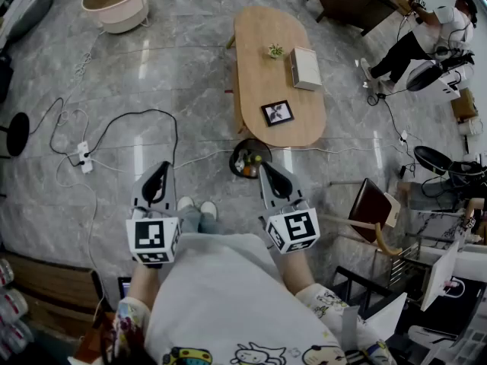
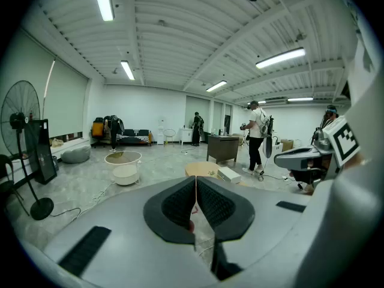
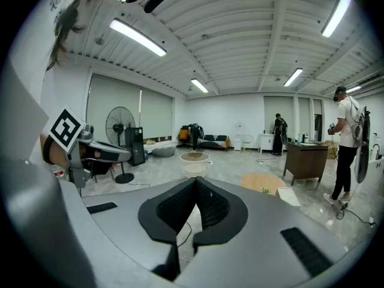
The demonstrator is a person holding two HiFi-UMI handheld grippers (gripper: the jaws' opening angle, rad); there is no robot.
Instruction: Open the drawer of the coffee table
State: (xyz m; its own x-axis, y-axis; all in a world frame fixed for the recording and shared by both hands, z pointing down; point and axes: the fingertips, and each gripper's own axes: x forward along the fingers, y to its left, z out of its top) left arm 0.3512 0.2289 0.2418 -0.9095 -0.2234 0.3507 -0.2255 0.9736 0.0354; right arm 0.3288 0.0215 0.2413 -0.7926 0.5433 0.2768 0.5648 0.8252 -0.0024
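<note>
Beyond both closed hand-held grippers, left point(image 1: 161, 170) and right point(image 1: 268, 170), stands the oval wooden coffee table point(image 1: 259, 59).

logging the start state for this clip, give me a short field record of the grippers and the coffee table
left gripper: shut, nothing between its jaws
right gripper: shut, nothing between its jaws
coffee table: oval, wooden top, ahead of both grippers, touched by neither
on the table: small plant, white box, framed picture
drawer: not visible in any view
at the table's near end: dark bowl holding what looks like fruit
</note>
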